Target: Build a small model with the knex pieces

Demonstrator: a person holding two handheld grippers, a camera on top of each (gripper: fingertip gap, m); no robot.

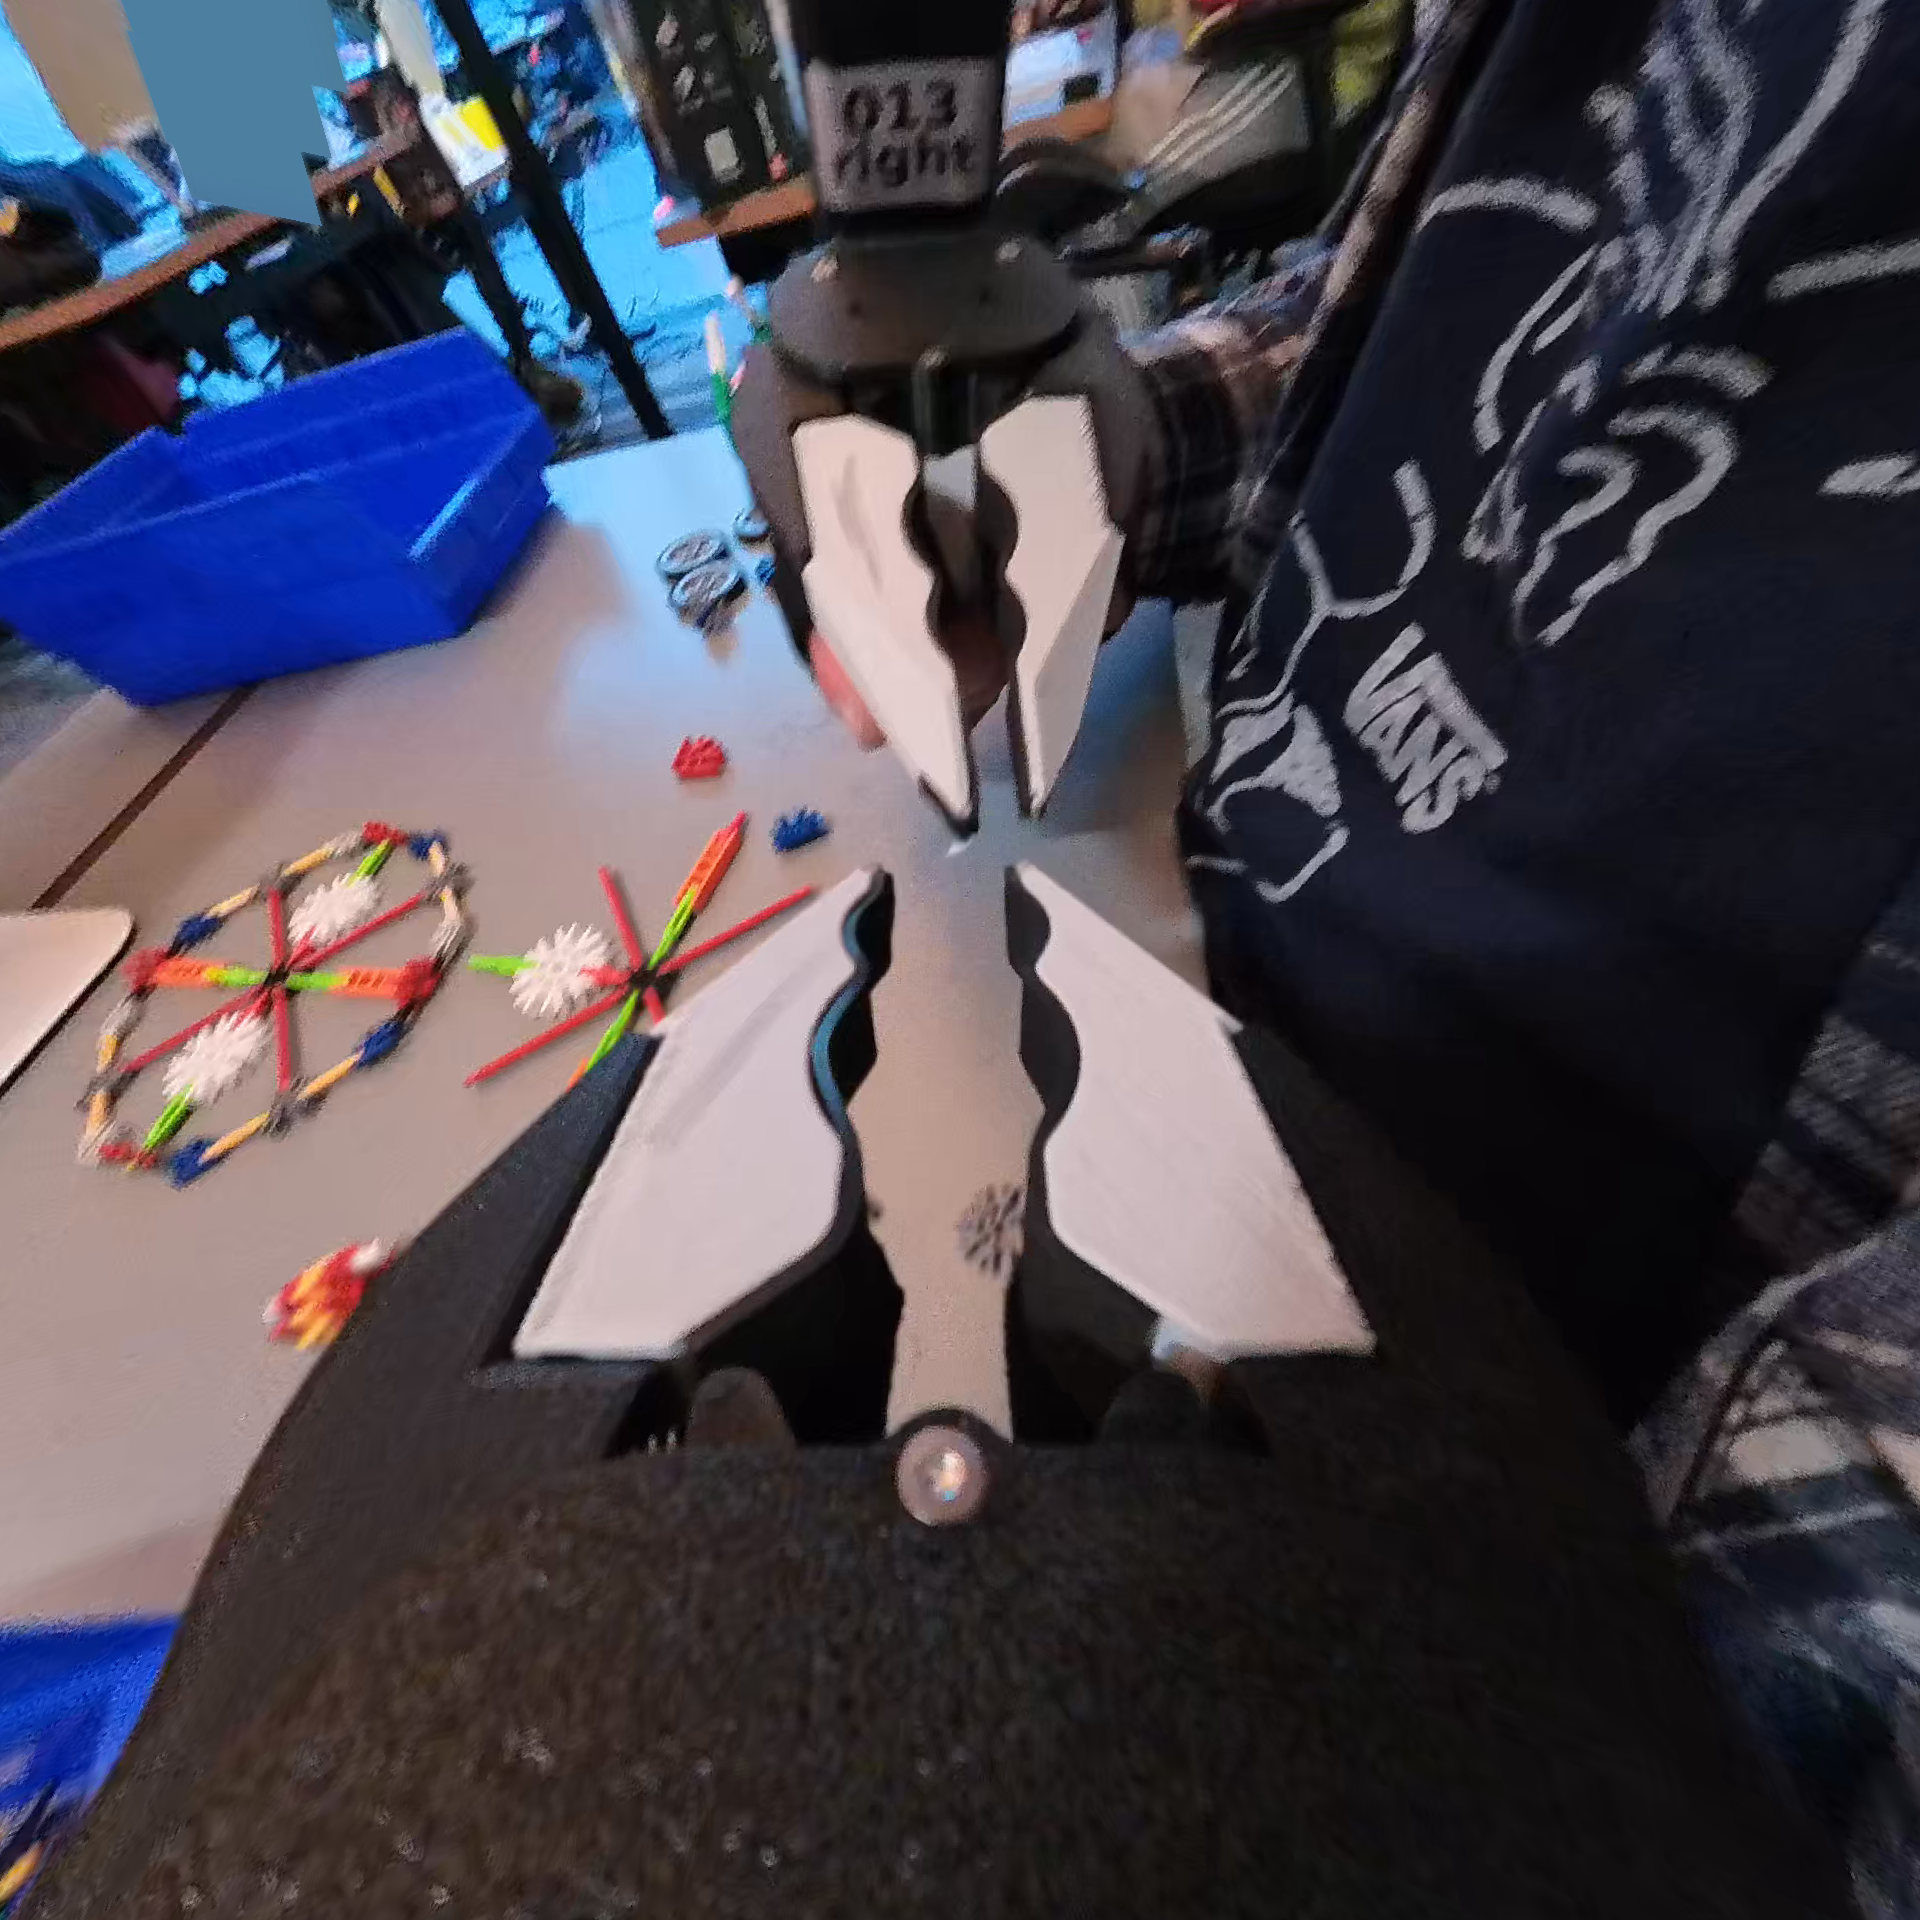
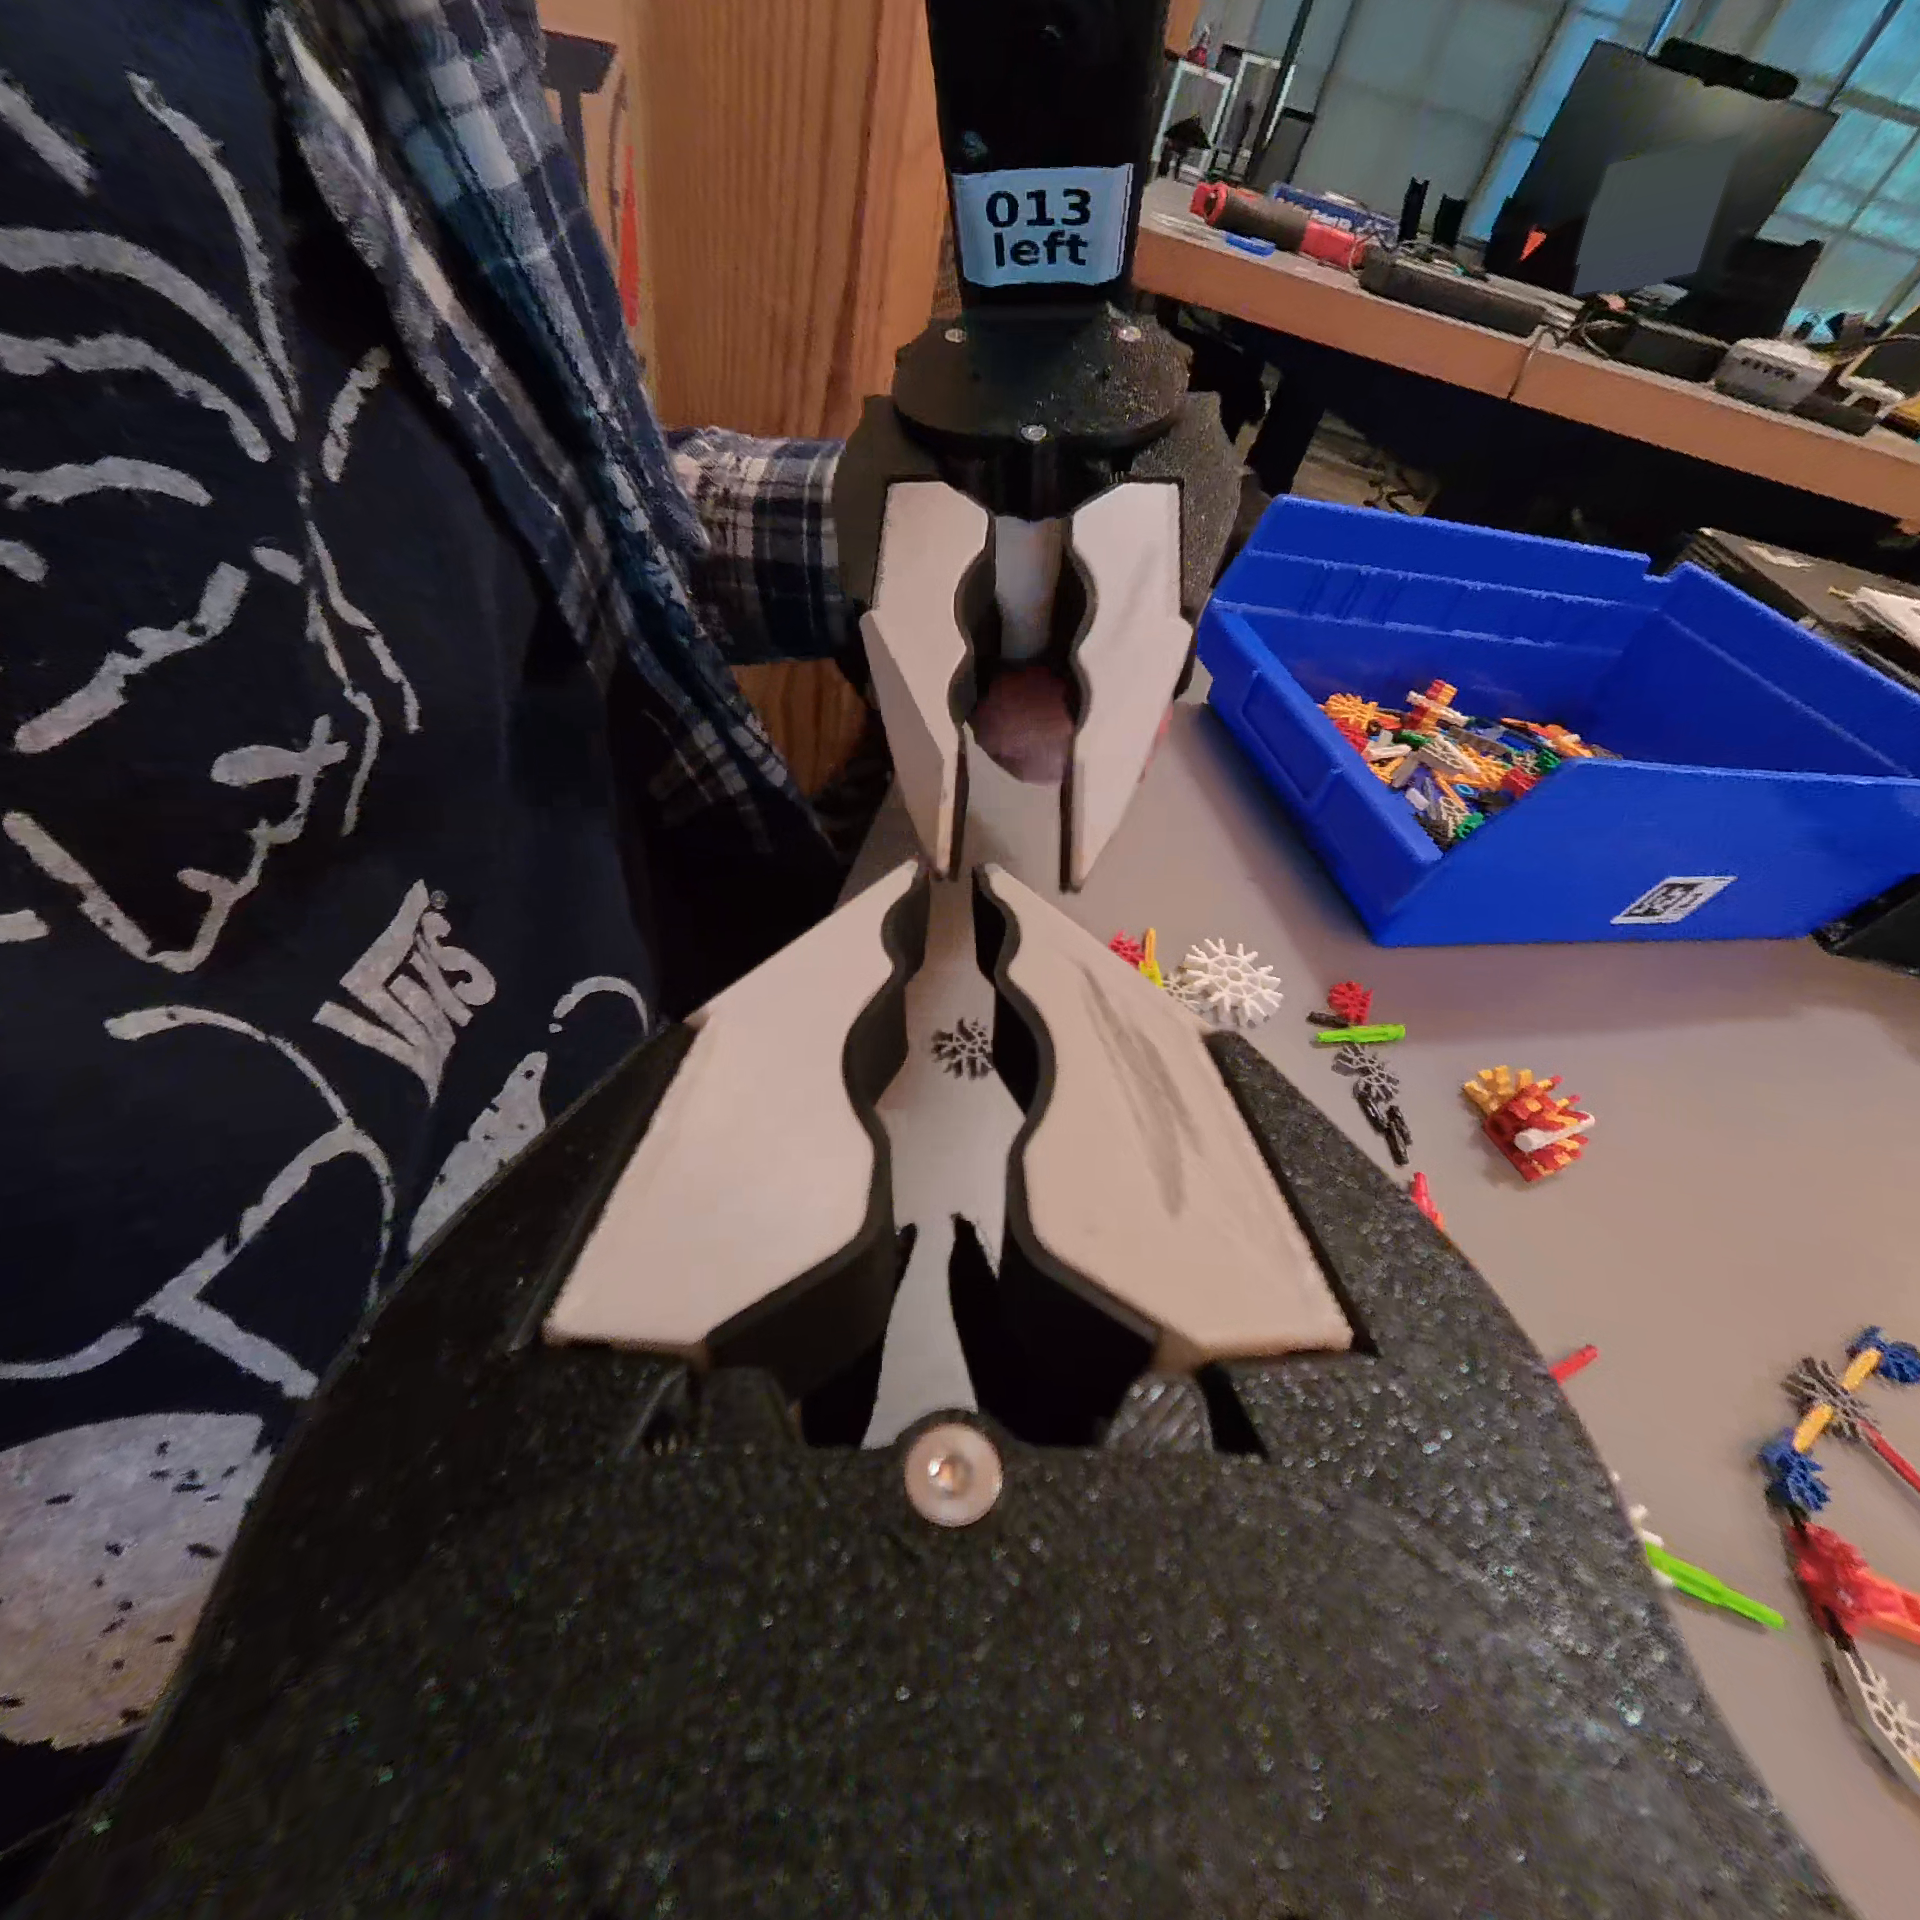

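Grey connector (image 2: 962, 1047) — beneath right tongs (image 2: 951, 883)

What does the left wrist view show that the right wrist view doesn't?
Only the left wrist view shows the finished rod-and-connector wheel whole, a half-built spoke star beside it, and an empty blue bin.

Only the right wrist view shows a blue bin full of colourful building pieces, a loose white snowflake connector, and a dark monitor on a far bench.

Both show the grey table, the left gripper and right gripper open, tip to tip, and a small black snowflake connector lying between the fingers.
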